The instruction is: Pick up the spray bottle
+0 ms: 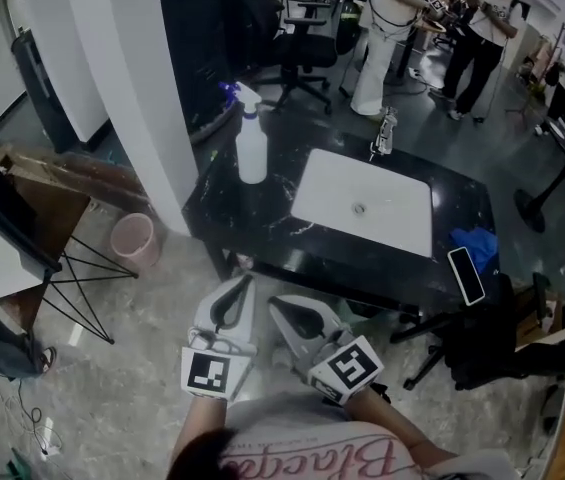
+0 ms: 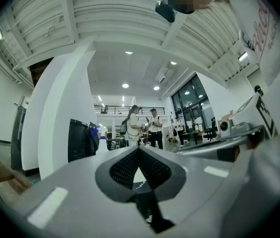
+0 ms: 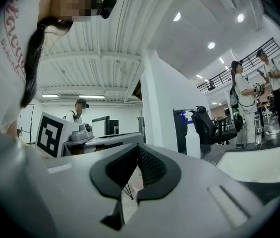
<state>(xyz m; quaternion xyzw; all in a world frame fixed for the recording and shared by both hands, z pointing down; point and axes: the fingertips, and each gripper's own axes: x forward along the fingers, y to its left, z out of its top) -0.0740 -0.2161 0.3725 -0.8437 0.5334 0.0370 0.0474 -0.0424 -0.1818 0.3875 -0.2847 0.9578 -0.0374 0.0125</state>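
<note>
Head view: the left gripper (image 1: 242, 286) and the right gripper (image 1: 282, 308) are held side by side, close to the person's chest, both just short of the near edge of the black table (image 1: 262, 223). The gripper views show each pair of jaws clenched tip to tip with nothing between them, so neither gripper holds anything. The spray bottle (image 1: 250, 138) stands upright near the table's far-left corner, well apart from both grippers, its nozzle head at the top. A white basin (image 1: 322, 183) is set into the middle of the table, a phone (image 1: 466, 275) lies at the near-right edge, and a blue cloth (image 1: 477, 243) lies just beyond the phone. The step in hand appears to be the approach, and the task has barely begun. The left gripper lies on the bottle's side of the table and is likely the better choice. Open its jaws fully before it crosses the table's near edge. Keep it level and advance along the table's left side, clear of the basin. Centre the bottle's body between the pads, below the nozzle head. Close firmly, then lift straight up, because a light bottle is likely to tip if nudged off centre.
</note>
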